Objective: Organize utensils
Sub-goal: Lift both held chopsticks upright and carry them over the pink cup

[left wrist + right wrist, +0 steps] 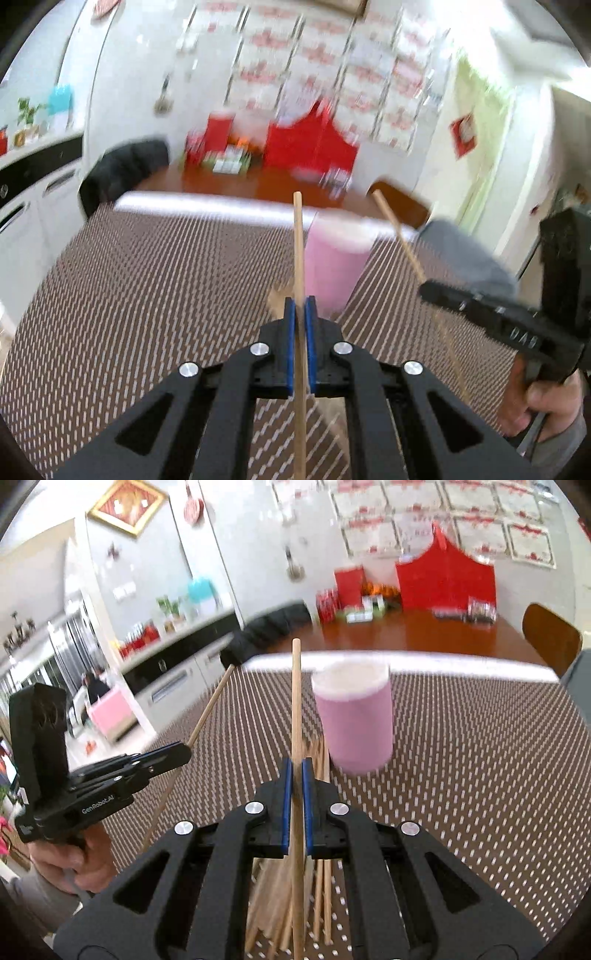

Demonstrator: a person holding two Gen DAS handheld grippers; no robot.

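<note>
The left hand-held gripper [300, 314] is closed tight on one wooden chopstick [297, 236]. The right hand-held gripper [296, 775] is closed tight on another chopstick [295, 686]. Each stick pokes up and forward past the blue pads [289, 343]. Both sticks are up off the tabletop [147, 280], which has a woven brown mat on it.

The pink cup [352, 723] stands upright on the mat, just past both grippers. It looks like the place for the sticks to go. More chopsticks [321, 893] lie in a loose pile on the mat, under the right gripper and near the cup.

The step now seems to be carrying the two sticks to the cup. To do it well, each hand should tip its stick until one end points down. Then it should line that end up over the cup's mouth. The two sticks should go in one after the other, so they do not bump. The gripper should let go only when the end is inside the rim. The cup looks light, so a knock on its side could tip it over.

Some things are hard to see. Both pictures are blurry. The inside of the cup is hidden, so nobody can tell if sticks are in it. The low ends of both held sticks are cut off at the bottom edge. The pile cannot be counted.
</note>
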